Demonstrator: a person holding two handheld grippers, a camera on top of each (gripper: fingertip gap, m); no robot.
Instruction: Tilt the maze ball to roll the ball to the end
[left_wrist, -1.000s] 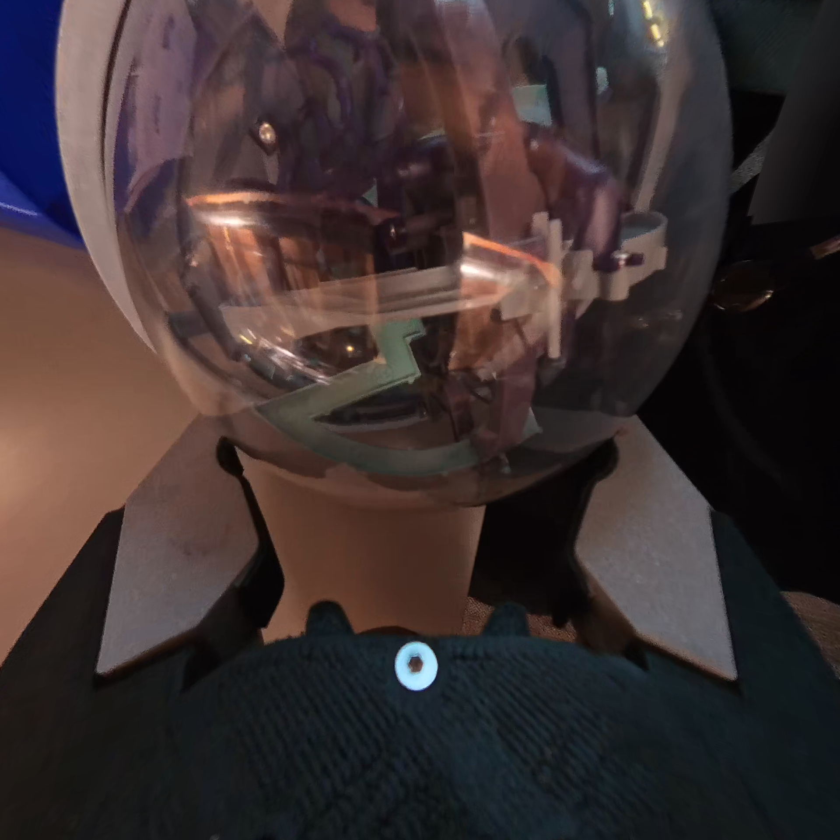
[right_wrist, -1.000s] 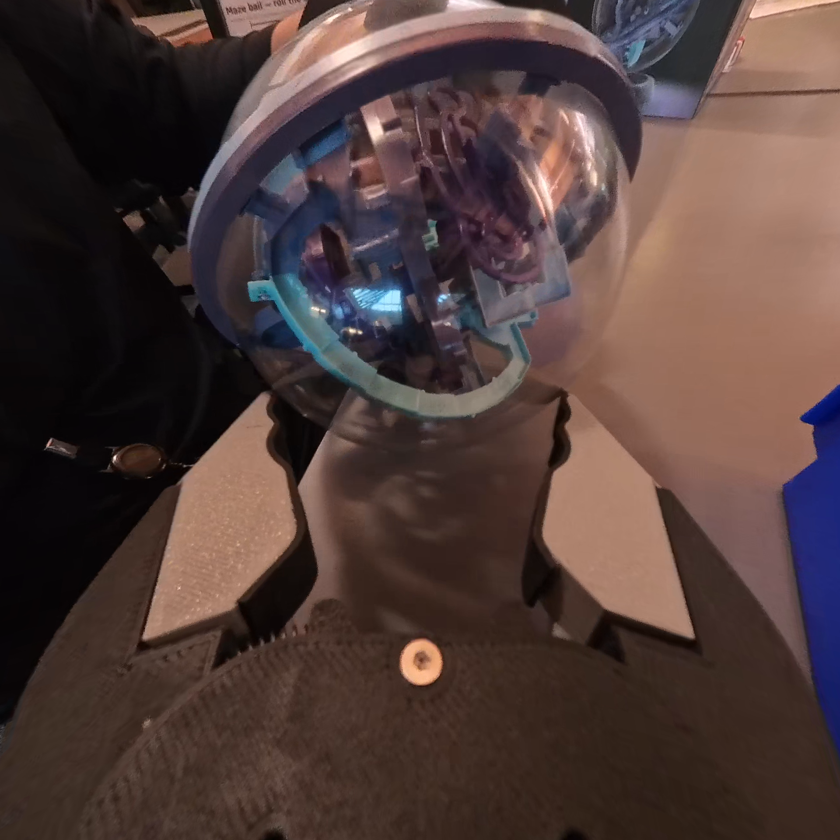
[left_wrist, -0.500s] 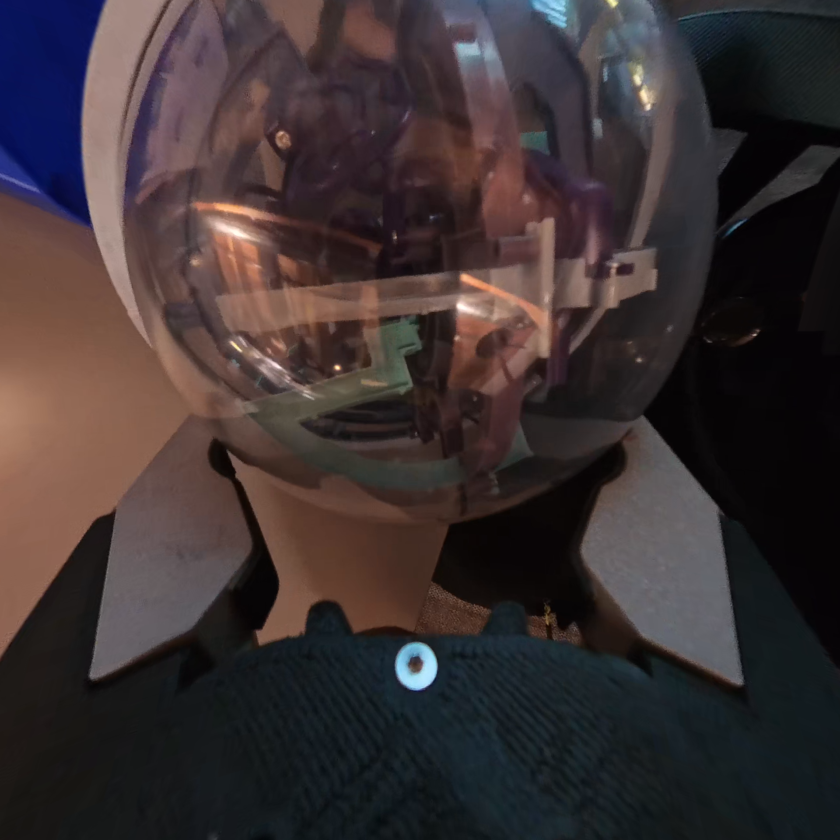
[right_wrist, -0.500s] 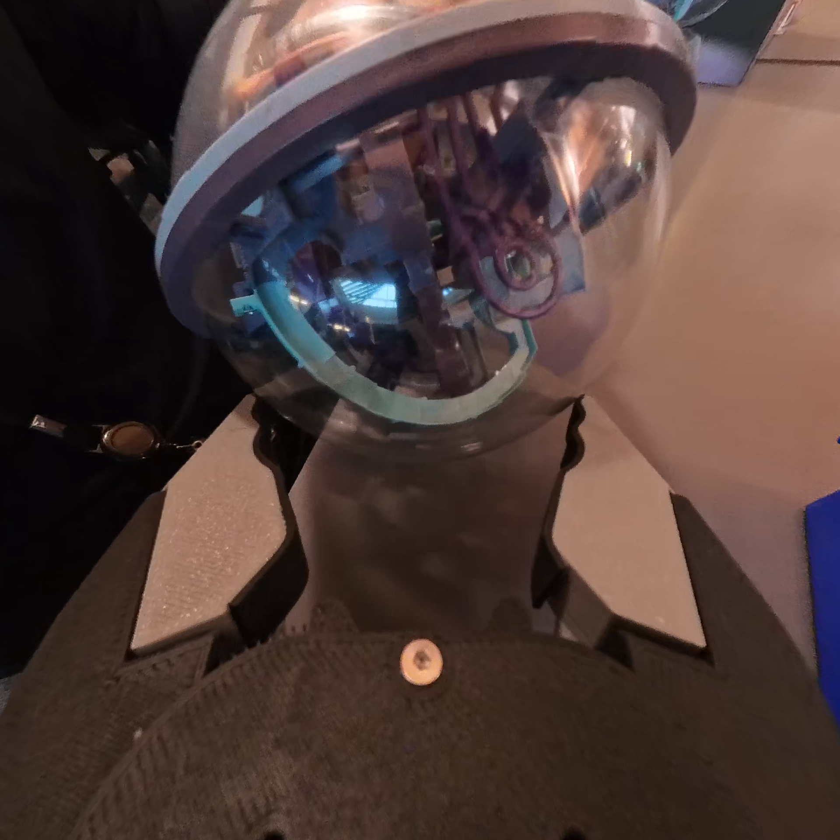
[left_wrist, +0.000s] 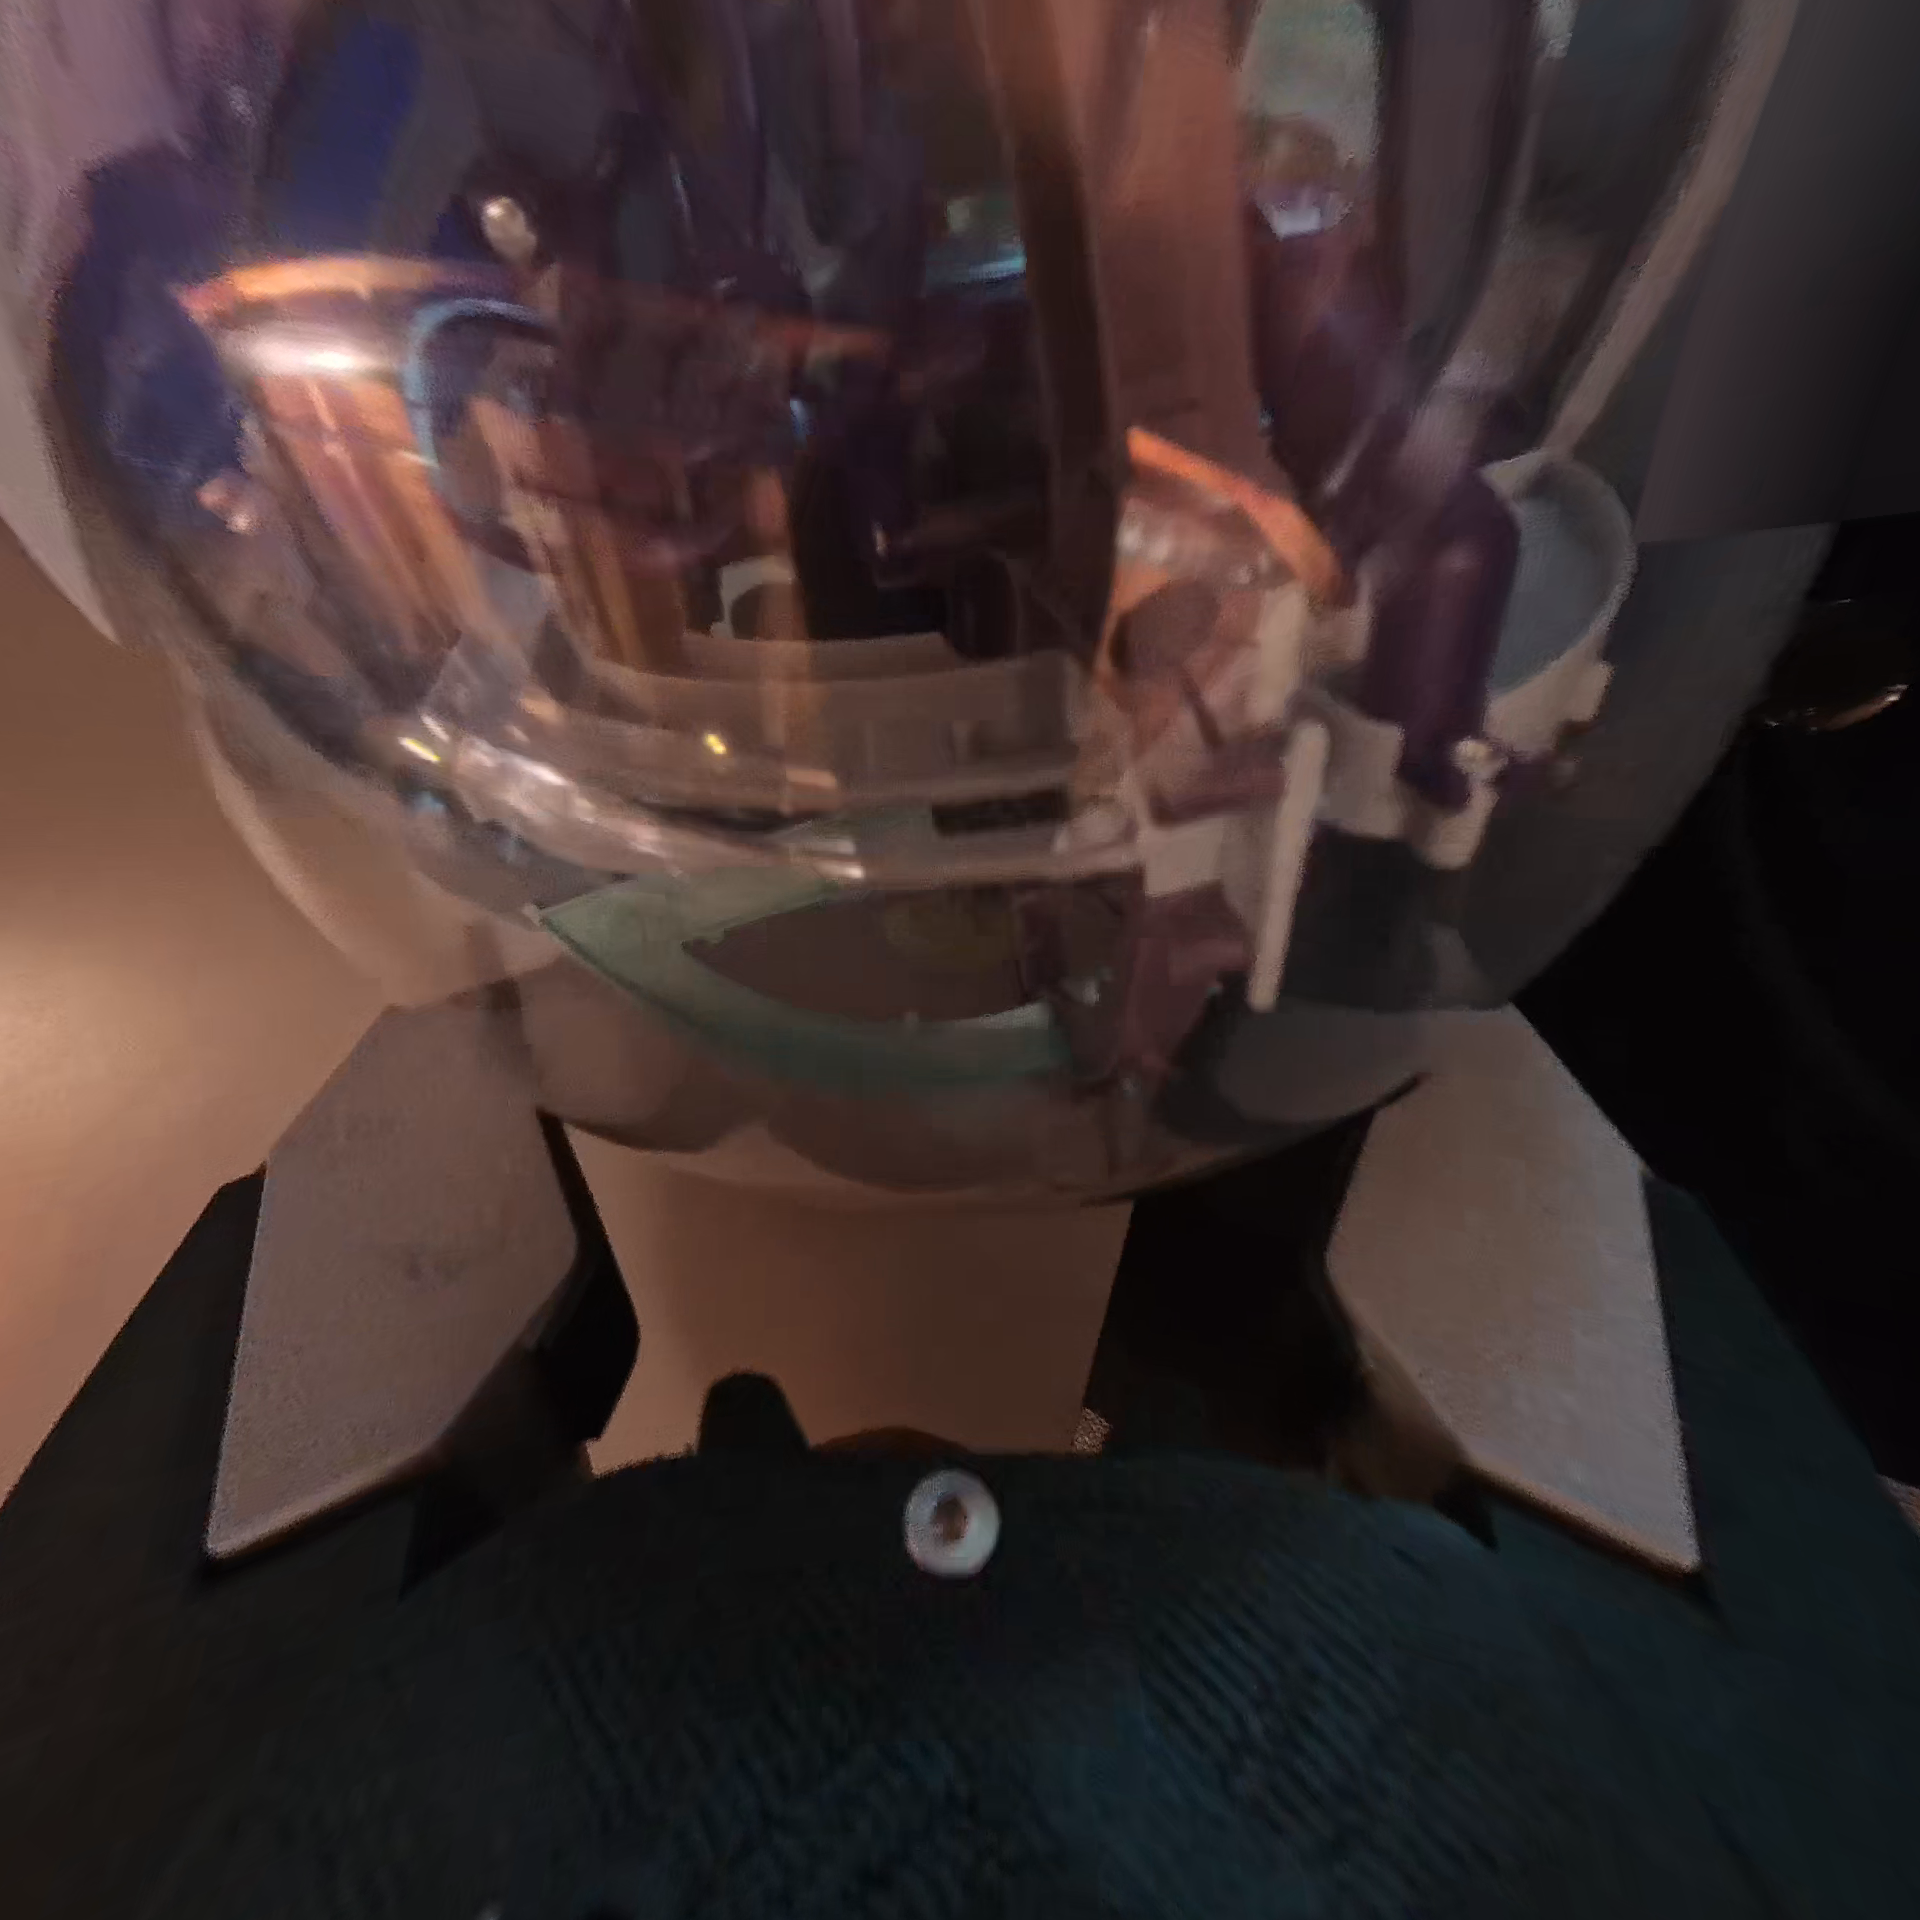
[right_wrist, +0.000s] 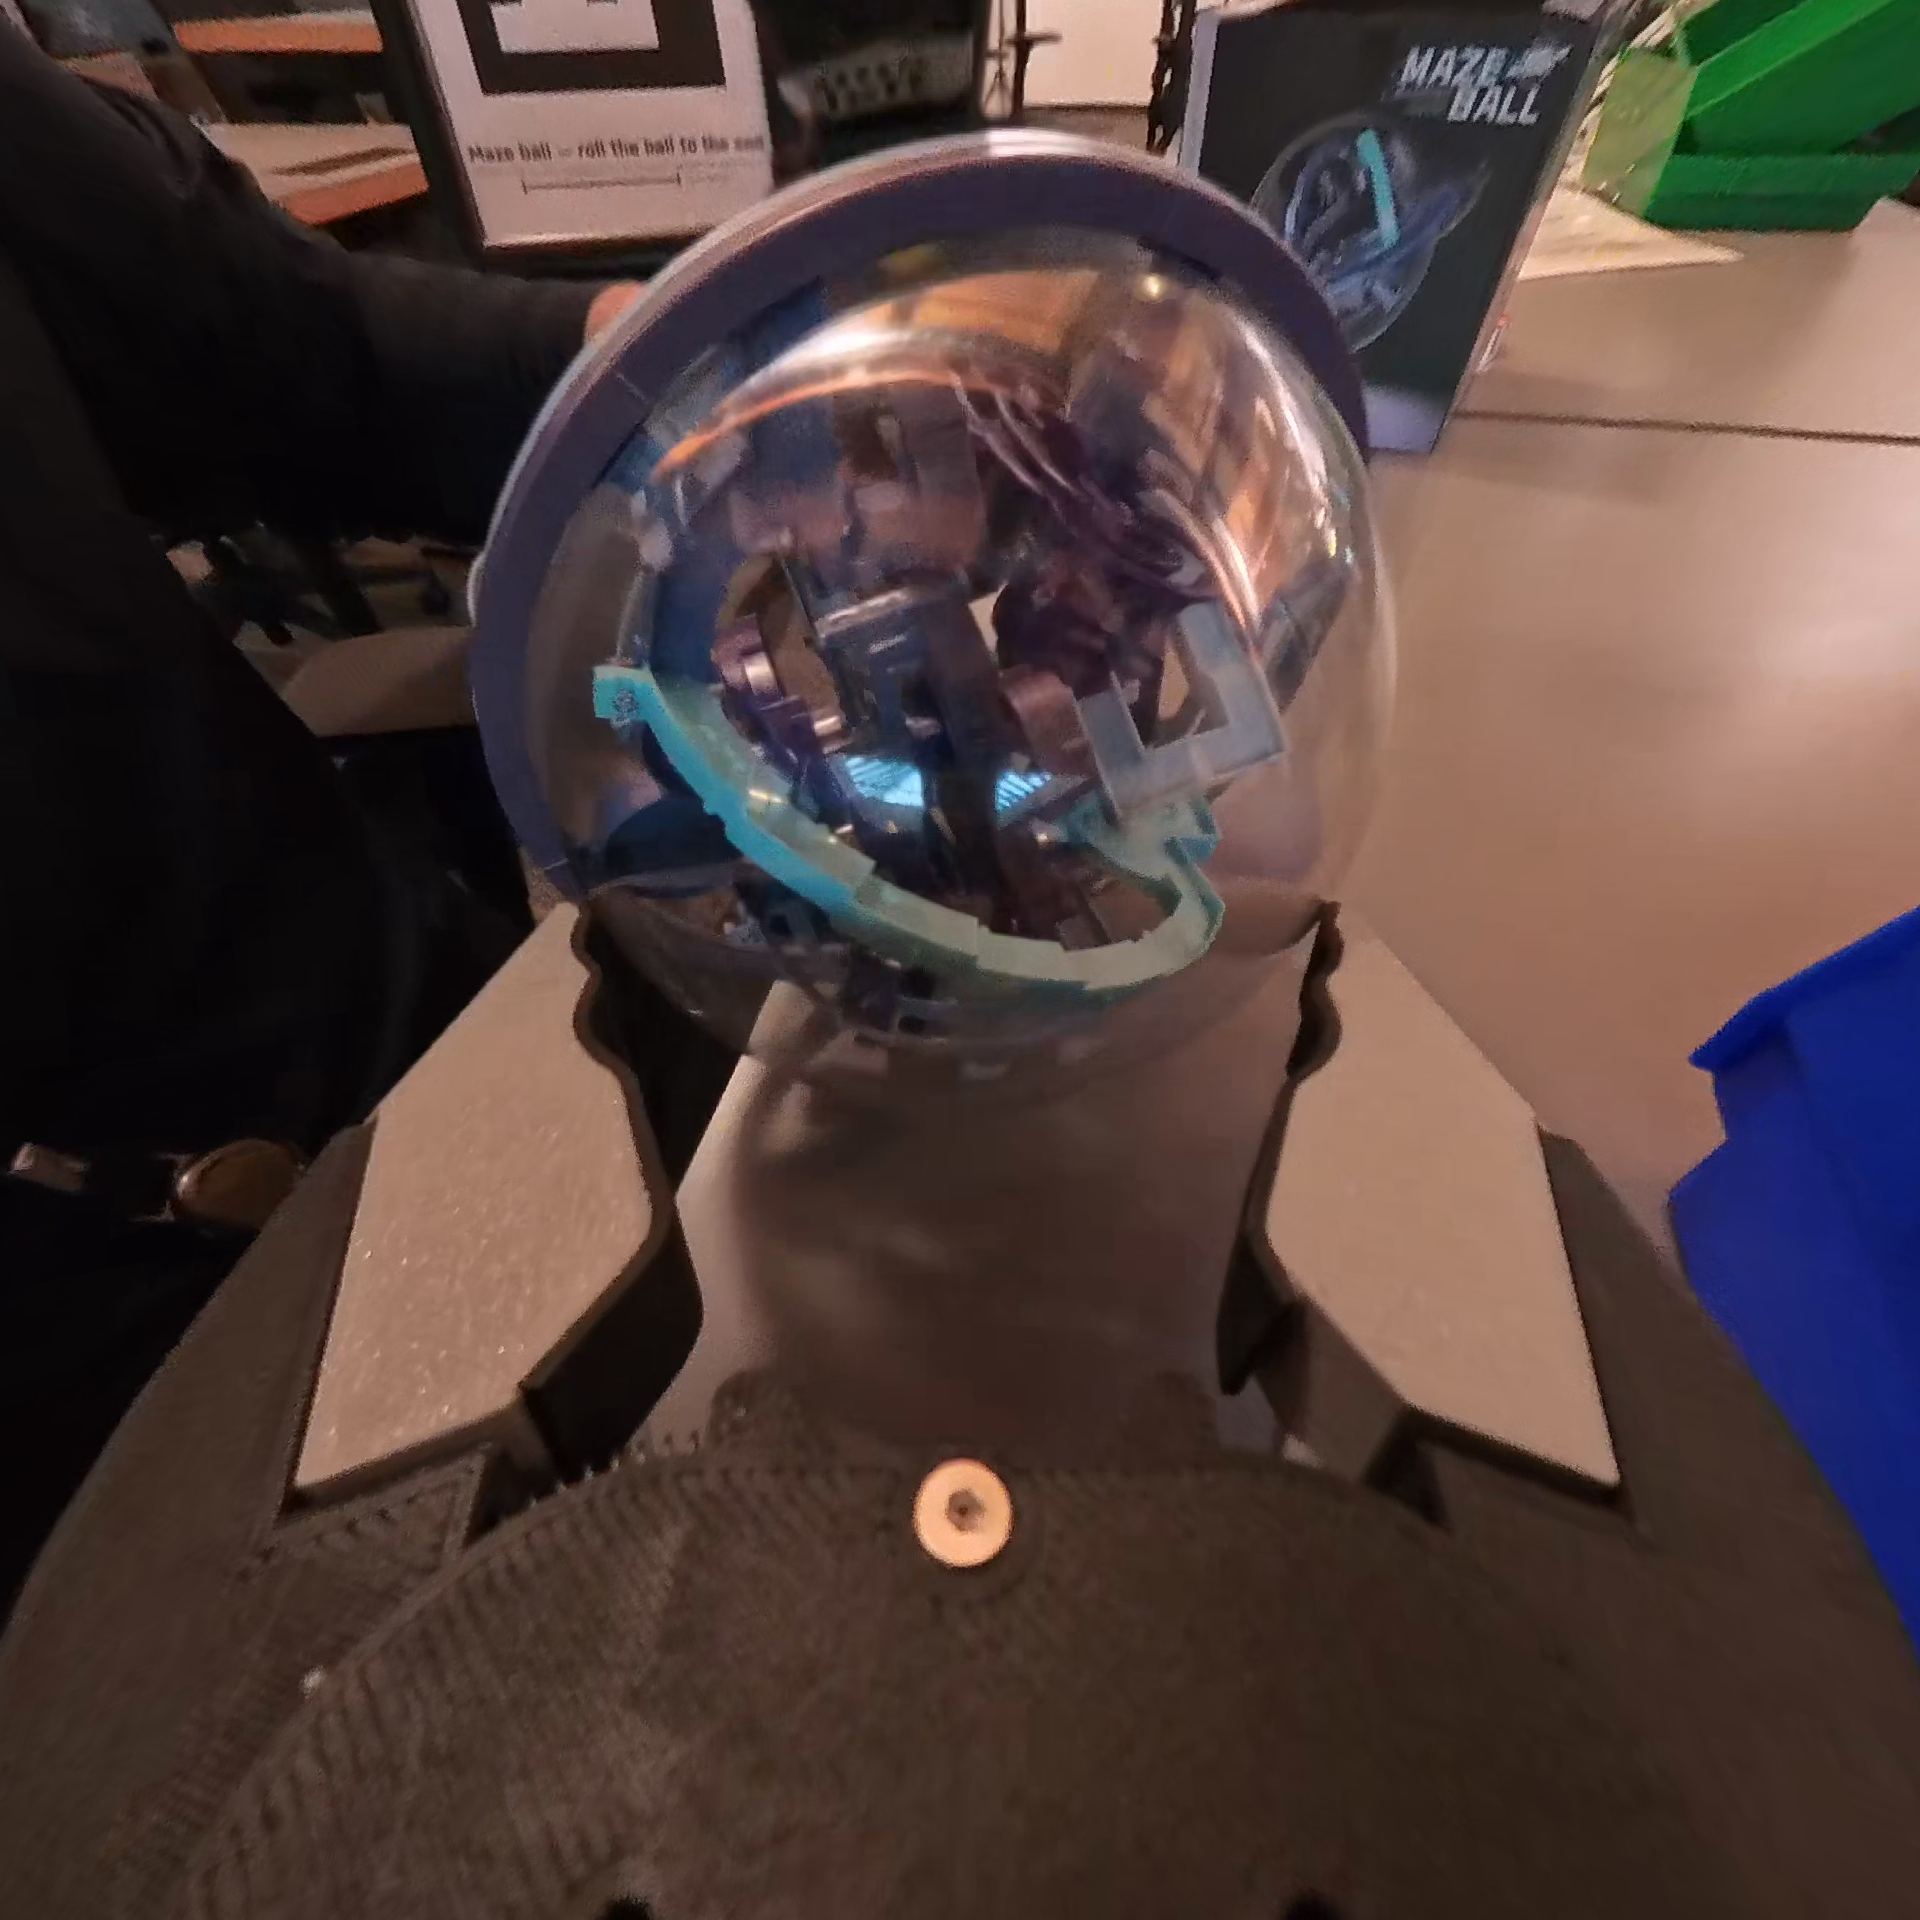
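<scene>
Clear maze ball (right_wrist: 935, 665), tilted band, teal track inside

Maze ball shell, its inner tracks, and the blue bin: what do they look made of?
Maze ball shell: clear glossy plastic, apparently; it shows reflections and see-through contents. Inner tracks: opaque matte plastic, teal and purple moulded pieces. Blue bin: likely smooth moulded plastic.
</scene>
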